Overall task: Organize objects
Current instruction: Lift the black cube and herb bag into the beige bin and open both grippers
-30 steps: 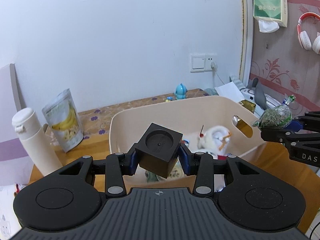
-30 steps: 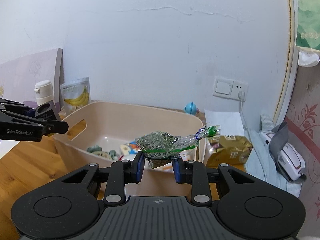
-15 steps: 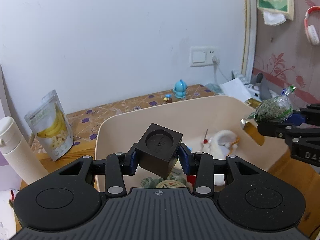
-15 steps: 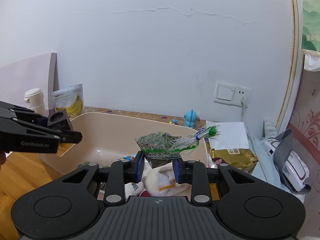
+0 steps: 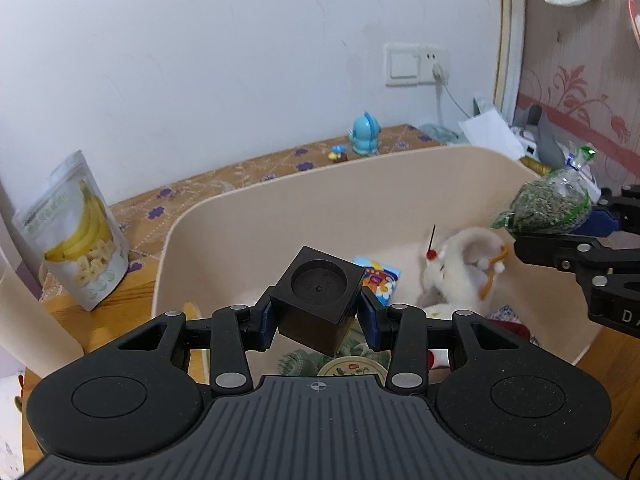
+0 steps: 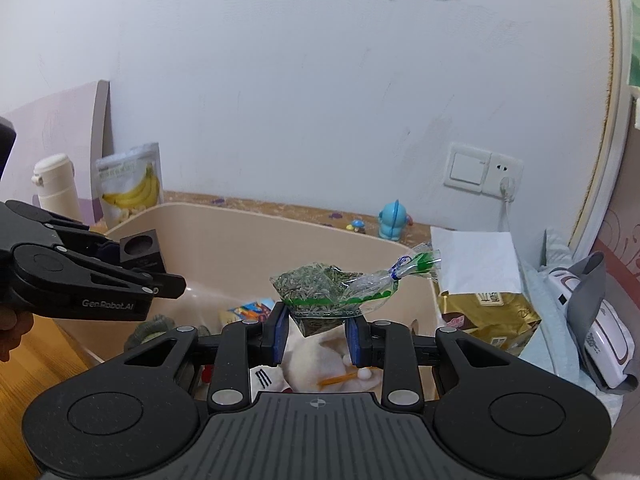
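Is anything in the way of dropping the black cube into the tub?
Nothing blocks it. The left gripper holds the black cube above the open beige tub. Straight below lie a knitted green thing and a round lid, so it would likely land on them.

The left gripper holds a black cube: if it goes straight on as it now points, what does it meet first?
Probably the small blue printed packet inside the beige bin, though depth is unclear.
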`<control>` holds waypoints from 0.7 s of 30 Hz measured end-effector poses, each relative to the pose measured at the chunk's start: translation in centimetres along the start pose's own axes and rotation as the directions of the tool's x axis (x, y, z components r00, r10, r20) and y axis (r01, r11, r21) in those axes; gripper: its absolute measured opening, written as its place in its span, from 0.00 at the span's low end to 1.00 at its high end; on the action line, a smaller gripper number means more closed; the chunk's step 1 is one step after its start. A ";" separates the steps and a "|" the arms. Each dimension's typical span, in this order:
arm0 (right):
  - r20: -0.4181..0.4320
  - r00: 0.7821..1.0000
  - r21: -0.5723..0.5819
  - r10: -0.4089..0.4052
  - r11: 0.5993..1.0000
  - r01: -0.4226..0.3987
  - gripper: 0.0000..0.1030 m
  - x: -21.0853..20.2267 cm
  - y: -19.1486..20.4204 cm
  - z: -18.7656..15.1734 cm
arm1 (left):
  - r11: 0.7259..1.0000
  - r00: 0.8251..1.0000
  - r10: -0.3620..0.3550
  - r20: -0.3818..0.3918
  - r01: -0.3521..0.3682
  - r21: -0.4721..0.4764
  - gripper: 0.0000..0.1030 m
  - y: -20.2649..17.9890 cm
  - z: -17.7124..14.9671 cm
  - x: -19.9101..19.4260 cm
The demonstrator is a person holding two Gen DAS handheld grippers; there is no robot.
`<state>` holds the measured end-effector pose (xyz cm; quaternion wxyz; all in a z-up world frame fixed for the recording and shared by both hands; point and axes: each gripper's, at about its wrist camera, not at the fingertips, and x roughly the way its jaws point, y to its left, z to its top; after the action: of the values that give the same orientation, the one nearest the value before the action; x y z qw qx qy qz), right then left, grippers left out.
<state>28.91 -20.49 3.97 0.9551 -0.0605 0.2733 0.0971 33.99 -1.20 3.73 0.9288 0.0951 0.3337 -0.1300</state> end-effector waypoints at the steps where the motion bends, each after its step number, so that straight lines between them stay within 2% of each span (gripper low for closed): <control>1: -0.009 1.000 -0.004 0.002 1.000 -0.003 0.28 0.3 0.0 0.0 | 1.000 1.000 0.001 -0.004 -0.001 0.006 0.41 -0.1 0.0 0.2; 12: -0.086 0.996 -0.035 0.019 0.999 -0.022 0.28 2.7 0.2 -0.3 | 0.999 0.998 0.006 -0.066 -0.004 0.037 0.43 -0.5 0.1 1.6; 14: -0.100 0.995 -0.039 0.020 0.999 -0.024 0.29 2.9 0.3 -0.3 | 0.999 0.998 0.003 -0.069 0.000 0.037 0.46 -0.6 0.1 1.6; 16: -0.116 0.993 -0.037 0.021 0.999 -0.025 0.29 3.2 0.3 -0.5 | 0.999 0.998 0.015 -0.063 -0.012 0.038 0.55 -0.6 0.2 1.5; 18: -0.125 0.992 -0.032 0.020 0.999 -0.024 0.40 3.3 0.3 -0.6 | 0.999 0.998 0.030 -0.052 -0.028 0.039 0.61 -0.6 0.1 1.3; 20: -0.127 0.992 -0.024 0.020 0.999 -0.023 0.41 3.2 0.2 -0.7 | 0.999 0.998 0.041 -0.043 -0.039 0.035 0.66 -0.6 0.2 0.9; 21: -0.127 0.992 -0.019 0.021 1.000 -0.024 0.48 3.2 0.2 -0.7 | 0.999 0.998 0.040 -0.038 -0.039 0.031 0.68 -0.6 0.2 0.7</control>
<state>31.19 -19.96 1.70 0.9341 -0.0734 0.3328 0.1065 34.44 -1.92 3.33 0.9231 0.1182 0.3475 -0.1149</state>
